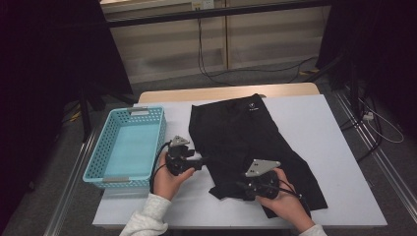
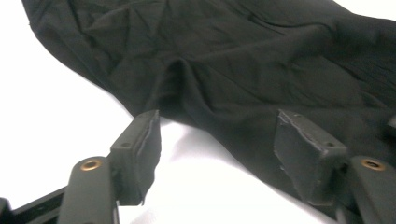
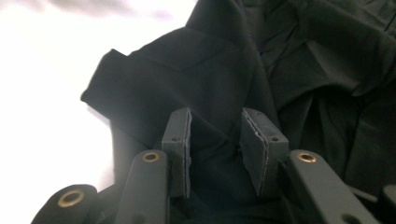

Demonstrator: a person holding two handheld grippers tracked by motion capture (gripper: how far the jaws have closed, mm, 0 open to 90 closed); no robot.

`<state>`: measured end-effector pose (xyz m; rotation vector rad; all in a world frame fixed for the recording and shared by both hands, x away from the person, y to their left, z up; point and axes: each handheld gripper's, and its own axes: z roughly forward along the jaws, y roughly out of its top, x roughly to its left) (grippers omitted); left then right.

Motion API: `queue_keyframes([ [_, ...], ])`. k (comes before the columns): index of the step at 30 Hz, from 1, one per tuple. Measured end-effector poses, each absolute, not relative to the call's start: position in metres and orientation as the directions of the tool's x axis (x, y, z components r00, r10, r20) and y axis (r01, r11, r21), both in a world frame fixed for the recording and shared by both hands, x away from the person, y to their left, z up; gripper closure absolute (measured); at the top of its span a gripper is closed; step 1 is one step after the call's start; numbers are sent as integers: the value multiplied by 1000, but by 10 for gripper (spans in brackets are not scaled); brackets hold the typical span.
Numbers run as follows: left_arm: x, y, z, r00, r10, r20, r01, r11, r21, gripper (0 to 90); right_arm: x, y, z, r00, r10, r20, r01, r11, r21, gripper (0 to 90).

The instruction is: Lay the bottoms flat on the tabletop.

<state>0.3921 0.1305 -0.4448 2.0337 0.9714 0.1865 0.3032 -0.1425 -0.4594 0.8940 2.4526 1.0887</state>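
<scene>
A black garment (image 1: 246,132) with a small white logo lies spread on the white table (image 1: 319,118). My left gripper (image 1: 200,162) sits at the garment's left edge, held in a hand with a pale sleeve. In the left gripper view, the left gripper (image 2: 219,130) stands open, its jaws wide apart over the cloth's hem (image 2: 233,56) and bare table. My right gripper (image 1: 239,187) rests on the garment's rumpled near corner. In the right gripper view, the right gripper (image 3: 215,126) is narrowly open, with folded black cloth (image 3: 210,60) lying between and under the pads, which do not press on it.
A light blue plastic basket (image 1: 98,147) stands at the table's left side, close to my left hand. The white tabletop extends to the right of the garment. Cables run across the floor beyond the table's far edge.
</scene>
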Motion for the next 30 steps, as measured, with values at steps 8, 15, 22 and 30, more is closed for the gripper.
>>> queue_keyframes([
  [8,367,133,-447,740,649,-179,520,-382,764,228,315,-134,-459,-753,657,36,459,485,745,888],
  [15,356,132,-453,745,639,-191,530,-393,752,231,329,-137,-450,-720,687,103,476,380,793,887],
  [22,350,129,-455,754,626,-200,529,-397,751,193,347,-140,-455,-670,722,173,543,319,777,879],
  [30,347,123,-453,782,593,-192,500,-414,760,165,352,-139,-465,-650,739,175,569,322,756,849],
])
